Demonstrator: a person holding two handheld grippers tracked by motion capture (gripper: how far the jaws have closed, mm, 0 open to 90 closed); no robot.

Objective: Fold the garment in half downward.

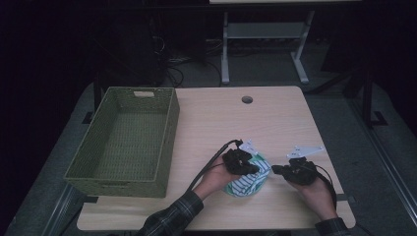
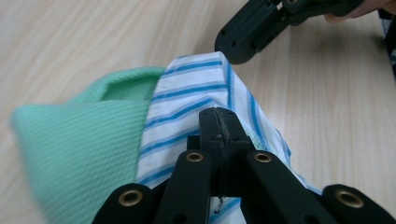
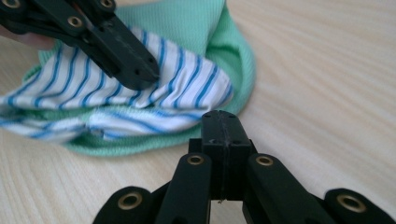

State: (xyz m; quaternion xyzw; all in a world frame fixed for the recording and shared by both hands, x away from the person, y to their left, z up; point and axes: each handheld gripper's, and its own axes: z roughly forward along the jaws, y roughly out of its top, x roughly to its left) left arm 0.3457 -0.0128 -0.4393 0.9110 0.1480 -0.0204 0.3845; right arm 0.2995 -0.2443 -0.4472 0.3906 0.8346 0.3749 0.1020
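The person wears dark plaid sleeves (image 1: 173, 215) and carries two black grippers, left gripper (image 2: 219, 122) and right gripper (image 3: 222, 125), each with brass-ringed screw holes, a trailing black cable and a grey three-cornered plate on top.

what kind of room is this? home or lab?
Likely a lab or workshop, not a home: a bare wooden table with a cable hole, loose cables on the floor behind it, and a metal bench frame beyond.

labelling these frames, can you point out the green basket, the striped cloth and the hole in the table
green basket (image 1: 167, 142): high view, on its right woven wall.
striped cloth (image 2: 187, 100): left gripper view, on the blue and white striped panel.
table hole (image 1: 247, 100): high view, on the round opening near the far edge.
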